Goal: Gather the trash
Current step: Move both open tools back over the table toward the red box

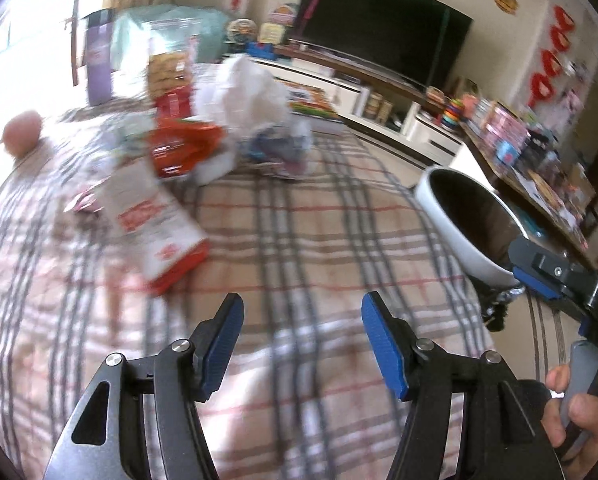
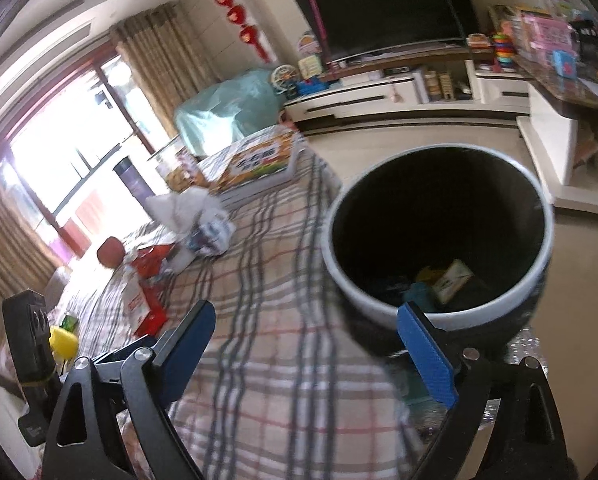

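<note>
On the plaid tablecloth (image 1: 299, 216), I am holding both tools above the surface with nothing between their fingers. At far left in the left wrist view, a pinkish round object (image 1: 21, 134) is lying near the table edge; blur is preventing identification. To its right, a white-and-red carton (image 1: 155, 224) is lying flat on the cloth, nearest to my left gripper (image 1: 301, 344). Behind the carton, an orange wrapper (image 1: 183, 150) is resting against a crumpled white plastic bag (image 1: 245, 92), and a tall purple container (image 1: 98, 64) is standing at the back. My left gripper is hovering over bare cloth, jaws spread wide, gripping nothing. Further right, the trash bin (image 1: 445, 216), white outside and dark inside, is standing beside the table's right edge. My right gripper (image 2: 307, 352) is positioned just before the bin, jaws likewise released and empty; its right finger (image 2: 429, 354) is overlapping the bin's rim (image 2: 379, 304) in the right wrist view. Inside the bin, a small yellow-and-white packet (image 2: 453, 280) is lying at the bottom.
</note>
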The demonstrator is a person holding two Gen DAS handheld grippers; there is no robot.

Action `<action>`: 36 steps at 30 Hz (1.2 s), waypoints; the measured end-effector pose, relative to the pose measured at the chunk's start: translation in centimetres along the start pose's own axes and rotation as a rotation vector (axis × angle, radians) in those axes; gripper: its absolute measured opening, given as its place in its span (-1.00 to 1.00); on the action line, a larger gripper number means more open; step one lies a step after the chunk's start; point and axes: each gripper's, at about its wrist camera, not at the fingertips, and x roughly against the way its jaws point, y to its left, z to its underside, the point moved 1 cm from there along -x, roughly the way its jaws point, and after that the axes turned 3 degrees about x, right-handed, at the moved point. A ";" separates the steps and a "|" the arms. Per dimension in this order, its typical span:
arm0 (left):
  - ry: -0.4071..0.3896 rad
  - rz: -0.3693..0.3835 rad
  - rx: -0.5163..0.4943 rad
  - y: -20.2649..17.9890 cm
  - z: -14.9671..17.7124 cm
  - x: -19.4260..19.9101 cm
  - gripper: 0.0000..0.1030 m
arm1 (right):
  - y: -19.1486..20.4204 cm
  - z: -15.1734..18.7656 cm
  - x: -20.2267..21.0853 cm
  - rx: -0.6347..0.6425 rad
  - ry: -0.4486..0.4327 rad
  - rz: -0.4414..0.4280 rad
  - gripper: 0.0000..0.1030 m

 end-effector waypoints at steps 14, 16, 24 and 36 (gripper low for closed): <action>-0.018 -0.099 0.111 5.1 0.8 2.8 0.32 | 4.7 0.5 -4.7 0.076 0.069 -0.078 0.82; -0.021 -0.106 0.121 5.5 0.5 2.7 0.35 | 5.2 0.3 -5.4 0.089 0.073 -0.085 0.82; -0.017 -0.126 0.136 6.0 -1.1 1.0 0.47 | 6.5 -1.5 -8.8 0.140 0.080 -0.105 0.82; 0.002 -0.190 0.156 5.8 -3.7 -3.6 0.52 | 8.0 -4.4 -15.2 0.203 0.111 -0.124 0.77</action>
